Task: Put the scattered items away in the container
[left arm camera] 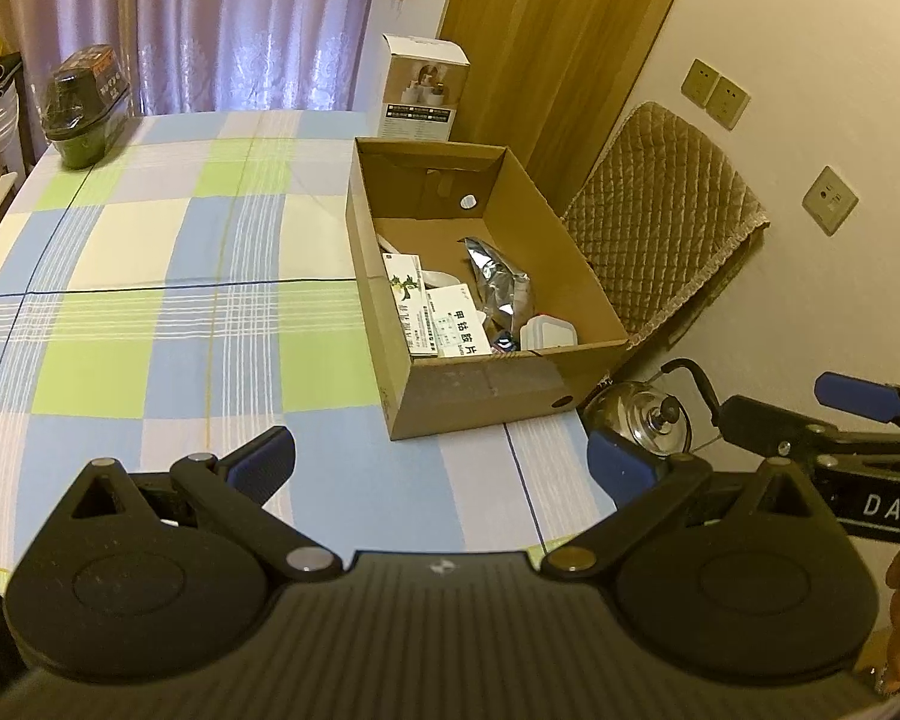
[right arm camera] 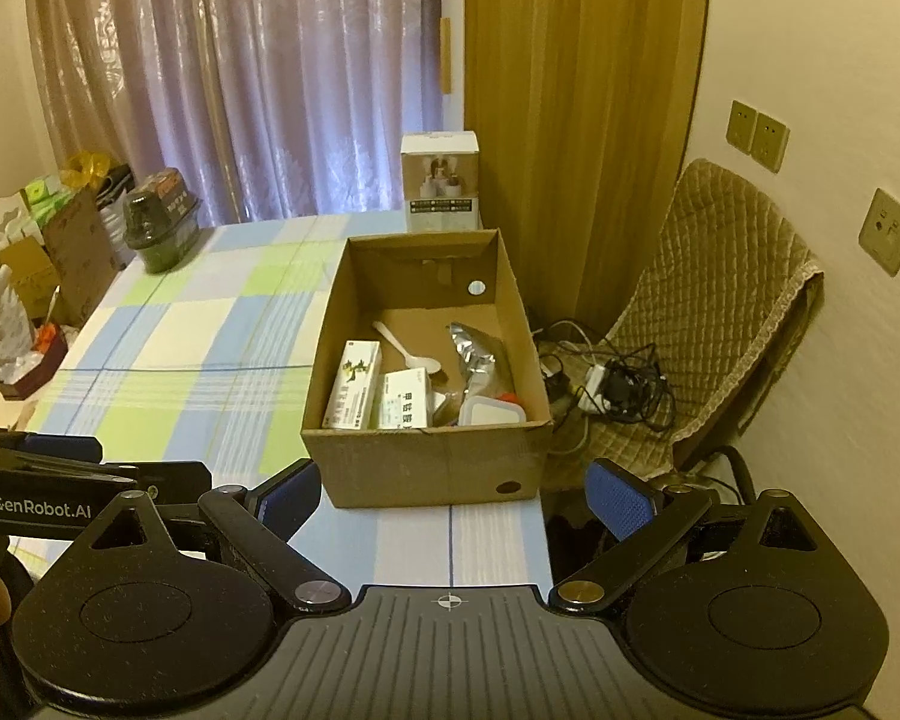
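Note:
An open cardboard box (left arm camera: 480,396) (right arm camera: 426,468) stands at the right edge of the table. It holds two medicine cartons (right arm camera: 354,384) (left arm camera: 411,294), a white plastic spoon (right arm camera: 405,348), a silver foil pouch (right arm camera: 477,354) (left arm camera: 501,282) and a white lidded tub (right arm camera: 489,411) (left arm camera: 549,330). My left gripper (left arm camera: 441,462) hovers open and empty over the cloth, just short of the box's near left corner. My right gripper (right arm camera: 455,498) is open too, nothing in it, directly in front of the box.
The checked tablecloth (left arm camera: 150,312) spreads left of the box. A dark green jar (left arm camera: 84,108) (right arm camera: 159,222) sits at the far left, a white carton (left arm camera: 423,87) behind the box. A metal kettle (left arm camera: 648,414), a quilted chair (right arm camera: 708,300) and tangled cables (right arm camera: 612,384) lie beyond the table's right edge.

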`<state>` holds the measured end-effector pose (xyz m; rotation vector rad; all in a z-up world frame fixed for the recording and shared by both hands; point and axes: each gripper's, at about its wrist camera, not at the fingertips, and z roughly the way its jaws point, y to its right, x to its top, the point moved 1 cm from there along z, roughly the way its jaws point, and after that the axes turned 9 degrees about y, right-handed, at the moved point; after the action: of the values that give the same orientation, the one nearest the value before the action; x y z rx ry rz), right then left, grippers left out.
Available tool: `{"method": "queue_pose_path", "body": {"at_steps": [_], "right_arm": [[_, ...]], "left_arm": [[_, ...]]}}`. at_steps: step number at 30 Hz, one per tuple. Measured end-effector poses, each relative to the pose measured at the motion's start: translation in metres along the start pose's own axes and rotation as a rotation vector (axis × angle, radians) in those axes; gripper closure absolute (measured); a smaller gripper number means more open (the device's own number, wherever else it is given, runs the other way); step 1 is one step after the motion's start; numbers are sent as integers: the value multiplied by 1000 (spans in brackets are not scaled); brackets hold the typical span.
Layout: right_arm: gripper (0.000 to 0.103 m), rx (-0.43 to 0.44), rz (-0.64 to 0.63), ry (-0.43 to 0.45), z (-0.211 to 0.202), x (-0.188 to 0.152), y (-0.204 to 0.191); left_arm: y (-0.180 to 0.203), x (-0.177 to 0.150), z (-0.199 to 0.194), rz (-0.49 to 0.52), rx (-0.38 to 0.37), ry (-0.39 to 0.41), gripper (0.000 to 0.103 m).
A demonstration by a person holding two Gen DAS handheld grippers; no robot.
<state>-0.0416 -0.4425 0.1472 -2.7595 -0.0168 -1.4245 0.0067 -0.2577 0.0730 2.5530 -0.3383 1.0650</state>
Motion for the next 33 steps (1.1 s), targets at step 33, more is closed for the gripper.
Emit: {"method": "queue_pose_path", "body": {"at_steps": [33], "right_arm": [[3, 2, 30, -25, -9, -12, -6]], "left_arm": [[0, -13, -5, -6, 9, -22, 1]]}}
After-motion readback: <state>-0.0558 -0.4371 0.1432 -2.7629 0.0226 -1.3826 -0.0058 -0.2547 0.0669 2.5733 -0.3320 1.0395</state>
